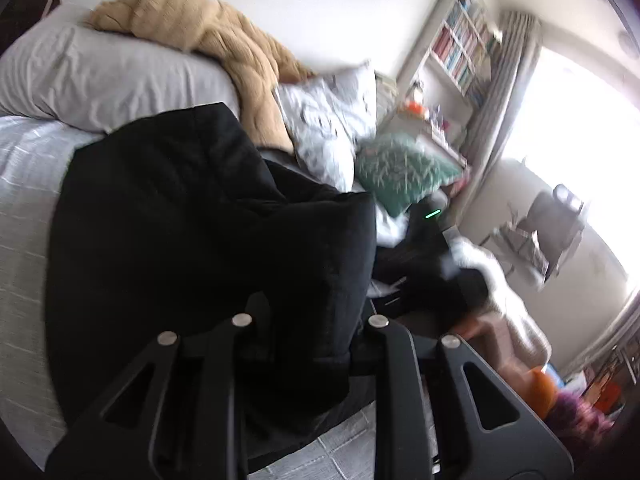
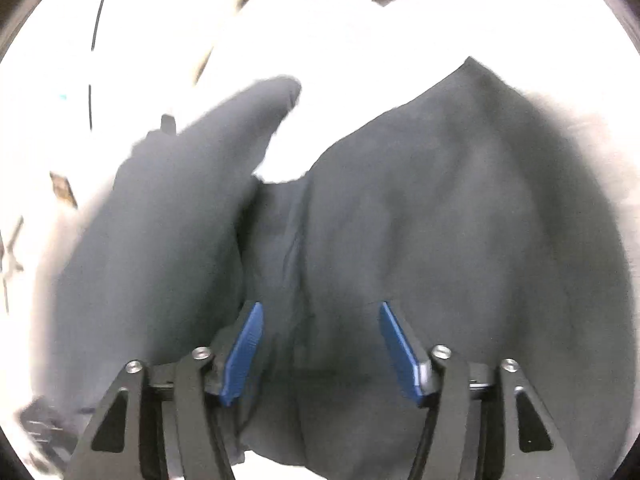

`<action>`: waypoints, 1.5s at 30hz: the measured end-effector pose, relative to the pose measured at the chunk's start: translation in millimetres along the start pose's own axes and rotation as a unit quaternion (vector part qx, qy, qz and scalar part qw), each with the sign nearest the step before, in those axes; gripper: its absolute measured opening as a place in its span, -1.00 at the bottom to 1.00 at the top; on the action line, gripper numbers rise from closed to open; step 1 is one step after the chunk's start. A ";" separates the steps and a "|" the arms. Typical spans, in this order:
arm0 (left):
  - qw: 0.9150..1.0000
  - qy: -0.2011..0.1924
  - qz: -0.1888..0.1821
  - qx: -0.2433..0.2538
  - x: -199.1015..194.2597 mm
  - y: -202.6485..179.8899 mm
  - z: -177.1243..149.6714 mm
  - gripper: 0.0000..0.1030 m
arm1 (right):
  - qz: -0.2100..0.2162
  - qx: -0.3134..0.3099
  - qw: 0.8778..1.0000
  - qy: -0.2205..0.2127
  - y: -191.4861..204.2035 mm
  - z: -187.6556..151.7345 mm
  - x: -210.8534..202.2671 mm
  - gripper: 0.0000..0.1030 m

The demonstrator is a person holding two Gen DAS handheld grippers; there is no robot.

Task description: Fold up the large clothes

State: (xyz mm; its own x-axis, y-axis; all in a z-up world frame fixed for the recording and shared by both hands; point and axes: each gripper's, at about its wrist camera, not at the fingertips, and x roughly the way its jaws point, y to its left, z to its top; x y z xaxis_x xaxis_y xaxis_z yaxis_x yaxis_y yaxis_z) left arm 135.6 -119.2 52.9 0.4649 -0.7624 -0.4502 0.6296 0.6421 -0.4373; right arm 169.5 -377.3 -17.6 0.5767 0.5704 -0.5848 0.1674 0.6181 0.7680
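**Inspector:** Location of the black garment (image 1: 208, 216)?

**Assistant:** On the bed (image 1: 24, 216), bunched and partly lifted. In the left wrist view a thick fold of it runs down between the fingers of the left gripper (image 1: 310, 344). The fingertips are buried in the cloth, so only the narrow gap and the fabric pinched there show: a grip on the garment.

**Inspector:** And the other tool?

**Assistant:** The right gripper (image 2: 320, 344) stands with its blue pads (image 2: 244, 356) spread wide. The garment fills the view beyond and beneath them, and cloth lies in the gap, but neither pad presses on it. One sleeve-like tube of the garment reaches up and left of the pads; the broad body spreads to the right.

**Inspector:** Surroundings, relative to the garment?

**Assistant:** Behind it, a white pillow (image 1: 100, 76) with a tan knitted blanket (image 1: 224, 52) draped over it. To the right of the garment, a patterned white cushion (image 1: 332, 128), then a green cushion (image 1: 404, 168). Further right, a bookshelf (image 1: 460, 48), a grey curtain (image 1: 508, 80) and a bright window (image 1: 580, 140). Both views are motion-blurred.
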 end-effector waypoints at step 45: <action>0.990 0.112 0.072 0.049 16.2 55.6 -3.1 -0.61 | -0.144 -0.117 0.982 -0.020 20.6 34.1 -72.6 -0.69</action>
State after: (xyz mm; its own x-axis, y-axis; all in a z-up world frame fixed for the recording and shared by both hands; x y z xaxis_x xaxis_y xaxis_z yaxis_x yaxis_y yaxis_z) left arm 176.2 -95.6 18.9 0.4112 -0.6204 -0.6678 0.6293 0.7232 -0.2844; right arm 158.4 -424.4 49.6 0.5644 0.3343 -0.7548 0.1427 0.8611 0.4881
